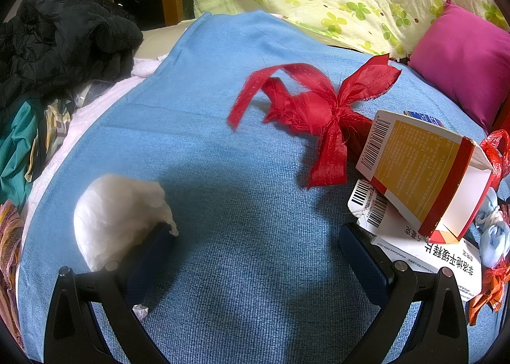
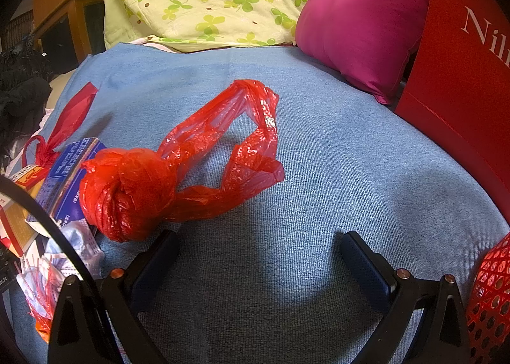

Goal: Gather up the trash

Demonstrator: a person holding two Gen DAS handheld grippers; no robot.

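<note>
We see a blue blanket [image 1: 223, 147] spread over a bed. Our left gripper [image 1: 256, 230] is wide open and holds nothing; a white tissue wad [image 1: 121, 217] touches its left finger. Our right gripper [image 2: 259, 238] is also wide open and empty, with the knotted red plastic bag [image 2: 134, 192] just beside its left finger.

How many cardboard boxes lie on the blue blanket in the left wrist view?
2: a yellow-and-red box tilted at the right, and a flattened white box under it. A blue box edge behind may be a third.
</note>
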